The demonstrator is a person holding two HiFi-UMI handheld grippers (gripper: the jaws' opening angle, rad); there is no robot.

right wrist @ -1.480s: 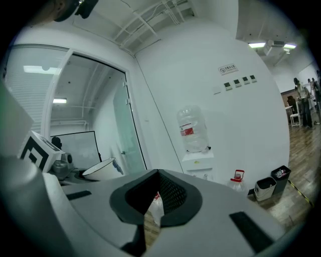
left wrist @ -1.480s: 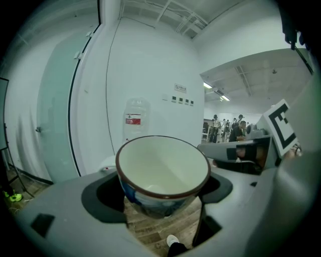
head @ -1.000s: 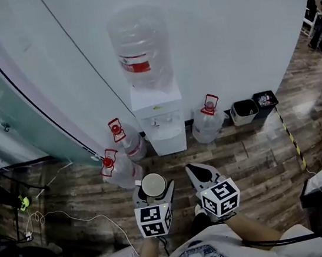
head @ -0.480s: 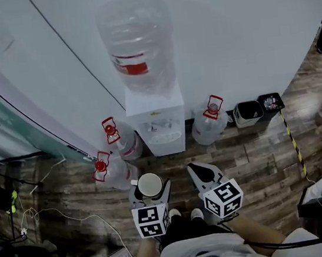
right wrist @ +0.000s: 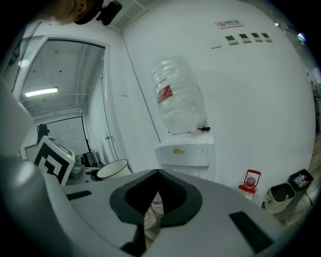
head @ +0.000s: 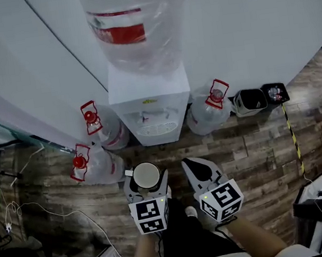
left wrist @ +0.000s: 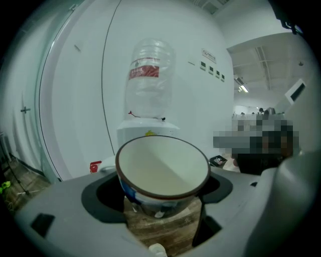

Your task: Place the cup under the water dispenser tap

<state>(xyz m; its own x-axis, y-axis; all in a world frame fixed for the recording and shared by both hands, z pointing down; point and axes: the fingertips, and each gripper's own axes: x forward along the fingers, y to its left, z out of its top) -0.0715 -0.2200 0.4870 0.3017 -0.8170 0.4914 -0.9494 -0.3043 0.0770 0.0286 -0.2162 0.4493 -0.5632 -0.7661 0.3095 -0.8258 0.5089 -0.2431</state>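
My left gripper [head: 147, 184] is clamped on the cup [head: 146, 174], one jaw on each side of its wall. The cup sits upright with its mouth up; it is white inside with a dark rim and has a blue pattern on the outside. I hold it in front of the dispenser [head: 151, 99], above the floor [head: 254, 153] and clear of the dispenser's front. It is not under the taps [head: 145, 119]. The grille [head: 154, 130] below the taps is bare.

My right gripper [head: 191, 166] hangs just to the right of the cup, also in front of the dispenser. Its jaws are pressed together at the tips, with nothing between them. It touches neither the cup nor the left gripper.

The dispenser stands against the wall [head: 241, 18] and carries a big clear bottle [head: 134, 22] with a red label, neck down. Two spare bottles with red handles stand on the floor to its left, one [head: 103, 133] beside its base and one [head: 92, 164] further out. A third bottle [head: 209, 115] stands close on its right. Past that one, two small bins [head: 250, 100] sit along the wall.
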